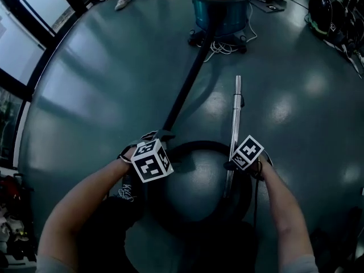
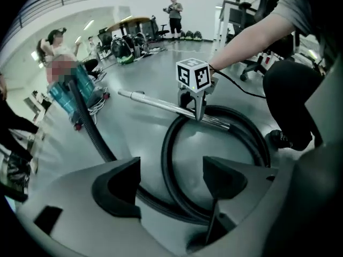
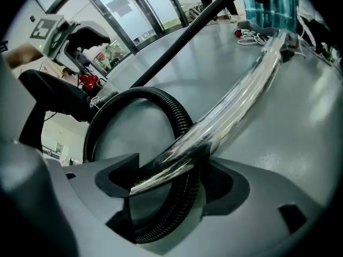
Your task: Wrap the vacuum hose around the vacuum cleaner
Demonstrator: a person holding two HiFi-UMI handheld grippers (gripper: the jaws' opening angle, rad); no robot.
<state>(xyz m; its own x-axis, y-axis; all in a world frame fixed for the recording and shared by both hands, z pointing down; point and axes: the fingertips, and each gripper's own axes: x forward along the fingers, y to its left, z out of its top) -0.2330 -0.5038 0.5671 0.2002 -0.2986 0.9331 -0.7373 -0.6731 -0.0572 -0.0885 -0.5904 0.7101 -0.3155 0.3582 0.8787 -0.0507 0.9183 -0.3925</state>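
The teal and red vacuum cleaner [image 1: 219,4] stands far across the grey floor. Its black ribbed hose [image 1: 185,90] runs toward me and curls into a loop [image 1: 196,147] at my feet. The hose ends in a shiny metal wand [image 1: 235,118]. My right gripper [image 1: 232,165] is shut on the wand's near end [image 3: 177,159], with the hose [image 3: 182,208] crossing just under it between the jaws. My left gripper [image 1: 160,136] hovers over the hose. Its jaws [image 2: 169,183] stand open and empty, with the loop [image 2: 171,159] on the floor below them.
A white cable [image 1: 224,49] lies coiled by the vacuum's base. Black gear [image 1: 321,7] sits at the far right, and a glass wall [image 1: 23,33] runs along the left. A person's shoes [image 1: 122,1] show at the top. Other people [image 2: 174,12] stand further off.
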